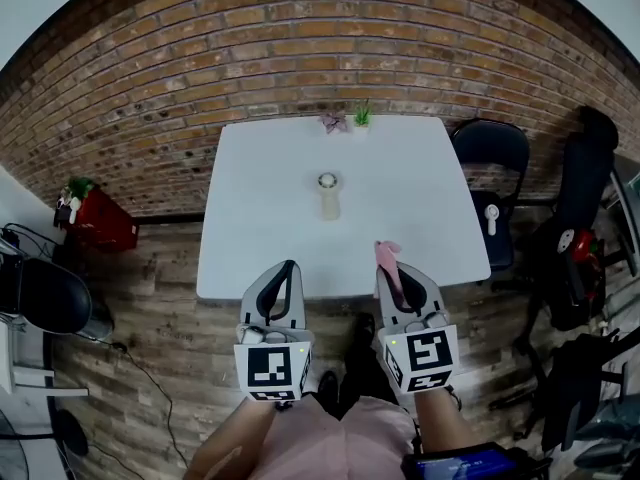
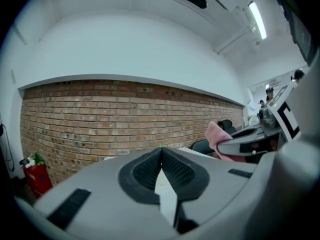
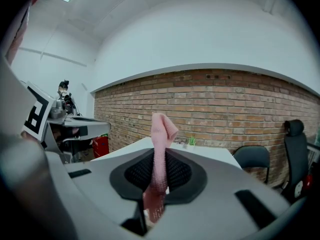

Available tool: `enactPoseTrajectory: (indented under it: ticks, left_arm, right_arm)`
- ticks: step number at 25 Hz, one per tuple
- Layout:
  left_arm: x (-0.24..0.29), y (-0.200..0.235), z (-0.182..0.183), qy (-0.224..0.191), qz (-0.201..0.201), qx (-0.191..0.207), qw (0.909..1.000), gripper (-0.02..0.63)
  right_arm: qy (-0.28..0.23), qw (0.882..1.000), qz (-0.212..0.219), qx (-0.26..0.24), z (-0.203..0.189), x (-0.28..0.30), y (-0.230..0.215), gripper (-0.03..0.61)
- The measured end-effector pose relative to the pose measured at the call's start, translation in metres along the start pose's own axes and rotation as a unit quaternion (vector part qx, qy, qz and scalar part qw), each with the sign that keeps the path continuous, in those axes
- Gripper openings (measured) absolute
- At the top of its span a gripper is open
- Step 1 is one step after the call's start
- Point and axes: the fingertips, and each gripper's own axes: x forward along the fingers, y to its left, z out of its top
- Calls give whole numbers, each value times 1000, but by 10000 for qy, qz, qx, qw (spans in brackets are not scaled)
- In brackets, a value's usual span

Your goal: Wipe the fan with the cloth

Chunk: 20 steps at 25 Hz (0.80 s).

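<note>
Backed by brick wall, white square table with small white handheld fan lying mid-top, well apart from both grippers. Pink knit cloth pinched in right gripper, presumably ready for wiping. Left gripper closed on nothing, likely free for steadying.

One table, one fan, one cloth; two tongs: left tongs, right tongs.
</note>
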Motion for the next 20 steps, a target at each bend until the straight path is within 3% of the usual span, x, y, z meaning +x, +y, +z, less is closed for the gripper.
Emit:
enactPoseTrajectory:
  ticks: [10,20]
  left_arm:
    - [95,1,-27,531,50,99,9985,12]
    - [200,11,-19,727,538,221,9957,12]
  right_arm:
    - [251,9991,209,288,-20,80,-60,40]
    - [240,9961,717,447,-7,172,-132,40]
